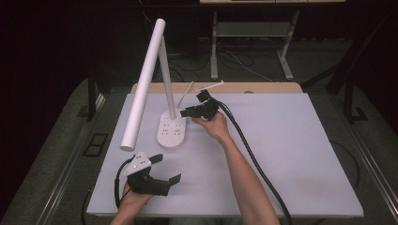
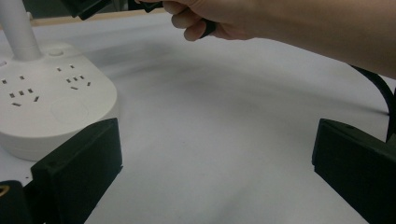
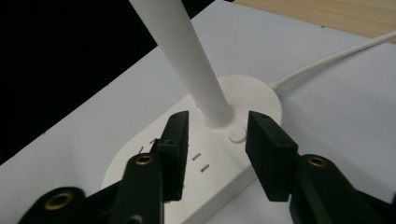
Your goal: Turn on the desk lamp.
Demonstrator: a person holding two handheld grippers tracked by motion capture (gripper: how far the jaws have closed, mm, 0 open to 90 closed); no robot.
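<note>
we hold the right gripper over the base of the desk lamp at the table's far left, jaws apart near its round button. next: press that button. left gripper rests open.

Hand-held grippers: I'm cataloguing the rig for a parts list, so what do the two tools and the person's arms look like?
Both are black with two blocky jaws. The left hand-held gripper carries a grey three-cornered plate on top and a short looping black cable. The right hand-held gripper trails a thick black cable along the forearm; its jaw arms show brass-coloured rivets. Both forearms are bare, with no sleeves.
</note>
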